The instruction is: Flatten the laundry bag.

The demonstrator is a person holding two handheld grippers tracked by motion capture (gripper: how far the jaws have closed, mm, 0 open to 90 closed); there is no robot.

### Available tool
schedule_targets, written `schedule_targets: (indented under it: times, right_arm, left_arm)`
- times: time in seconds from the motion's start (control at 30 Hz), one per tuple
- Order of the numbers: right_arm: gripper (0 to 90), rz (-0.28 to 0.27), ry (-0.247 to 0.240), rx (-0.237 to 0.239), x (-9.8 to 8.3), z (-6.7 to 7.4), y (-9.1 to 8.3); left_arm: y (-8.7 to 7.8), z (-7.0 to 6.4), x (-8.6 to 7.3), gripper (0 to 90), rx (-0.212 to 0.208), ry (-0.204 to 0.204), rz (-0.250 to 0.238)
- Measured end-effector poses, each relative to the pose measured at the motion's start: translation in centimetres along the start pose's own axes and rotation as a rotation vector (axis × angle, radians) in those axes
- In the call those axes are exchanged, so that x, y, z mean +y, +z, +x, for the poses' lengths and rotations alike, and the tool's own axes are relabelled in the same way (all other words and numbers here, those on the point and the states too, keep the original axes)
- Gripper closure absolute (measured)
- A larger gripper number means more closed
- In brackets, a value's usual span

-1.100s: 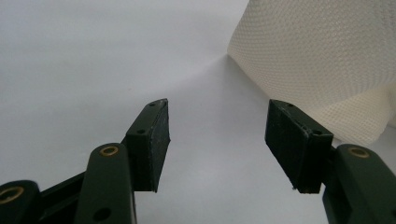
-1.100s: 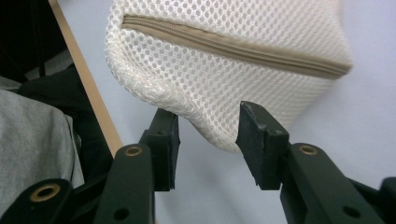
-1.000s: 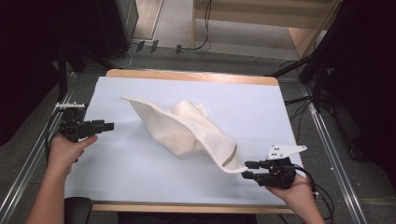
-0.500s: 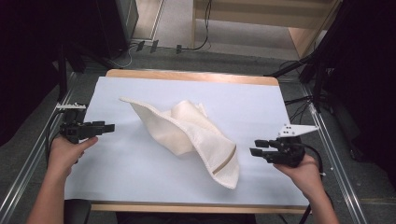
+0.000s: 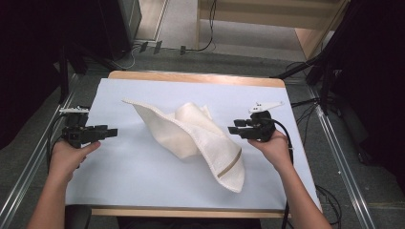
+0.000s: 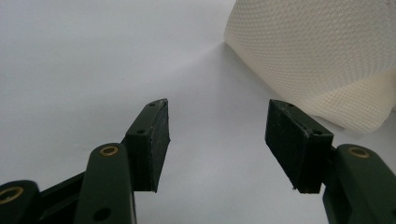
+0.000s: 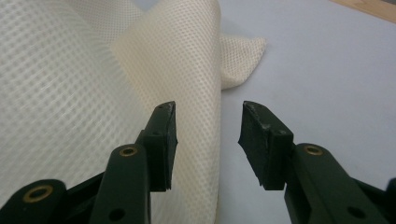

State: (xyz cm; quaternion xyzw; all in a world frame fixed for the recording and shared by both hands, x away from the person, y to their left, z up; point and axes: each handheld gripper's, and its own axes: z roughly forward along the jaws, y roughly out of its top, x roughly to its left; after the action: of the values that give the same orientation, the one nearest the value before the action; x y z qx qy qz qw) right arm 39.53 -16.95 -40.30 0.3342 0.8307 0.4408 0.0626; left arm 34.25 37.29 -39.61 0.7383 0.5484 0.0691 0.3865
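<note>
We see a wooden surface covered by a pale blue-white sheet (image 5: 143, 176), lit evenly from above. Beyond it lies grey carpeted floor (image 5: 229, 59) with black cables (image 5: 205, 45) trailing across. A light wooden cabinet (image 5: 305, 28) stands at the far right, dark black equipment (image 5: 114, 24) at the far left, and metal rails (image 5: 341, 157) flank both sides.

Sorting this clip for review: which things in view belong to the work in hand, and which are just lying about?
In the work:
- cream mesh cloth, crumpled mid-table
- right gripper, jaws open beside the cloth's edge
- left gripper, open, apart from the cloth
- pale table sheet under the cloth

Lying about:
- cables on the floor beyond the table
- wooden furniture, far right
</note>
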Motion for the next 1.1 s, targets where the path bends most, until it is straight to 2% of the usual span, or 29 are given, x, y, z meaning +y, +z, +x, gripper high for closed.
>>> schedule_targets:
  times: [0.23, 0.27, 0.3, 0.4, 0.53, 0.63, 0.7, 0.77, 0.83, 0.9, 0.97, 1.1]
  right_arm:
    - [51.5, 0.03, 0.037, 0.0, 1.2, -1.1, 3.5]
    - [51.5, 0.03, 0.037, 0.0, 1.2, -1.1, 3.5]
    - [50.3, 0.019, 0.052, -0.001, 1.3, -1.4, 4.4]
    - [46.8, 0.044, 0.06, -0.001, 1.6, -1.7, 5.9]
    - [40.0, 0.038, 0.082, 0.057, 2.1, -1.5, 7.8]
    - [35.8, 0.094, 0.086, 0.074, 2.1, -1.0, 9.5]
    - [41.6, 0.127, 0.07, 0.086, 2.0, -0.7, 10.3]
    - [56.5, 0.152, 0.059, 0.084, 2.0, -0.3, 10.7]
    - [71.8, 0.149, 0.066, 0.094, 2.2, -0.2, 10.5]
    - [80.3, 0.128, 0.076, 0.104, 2.5, -0.2, 9.8]
    - [82.4, 0.101, 0.078, 0.11, 2.9, -0.1, 8.9]
    - [82.6, 0.061, 0.02, 0.076, 3.8, 0.5, 7.1]
  left_arm:
    - [-0.2, -0.2, -0.3, 40.7, -0.004, 0.001, 0.0]
    - [-0.2, -0.2, -0.3, 40.7, -0.004, 0.001, 0.0]
    - [-0.1, -0.2, -0.4, 40.7, -0.002, 0.004, 0.001]
    - [-0.1, -0.3, -0.5, 40.6, -0.001, 0.007, 0.005]
    - [-0.2, -0.2, -0.6, 40.6, 0.001, 0.005, 0.011]
    - [-0.2, -0.1, -0.7, 40.6, 0.001, 0.002, 0.007]
    - [-0.3, -0.1, -0.8, 40.6, 0.002, 0.001, 0.009]
    - [-0.4, 0.0, -0.8, 40.6, 0.001, 0.001, 0.011]
    - [-0.4, 0.1, -0.9, 40.6, 0.003, -0.002, 0.006]
    - [-0.5, 0.1, -0.9, 40.6, 0.004, -0.004, 0.004]
    - [-0.6, 0.2, -0.9, 40.6, 0.005, -0.01, -0.001]
    - [-0.7, 0.3, -0.9, 40.6, 0.004, -0.012, -0.005]
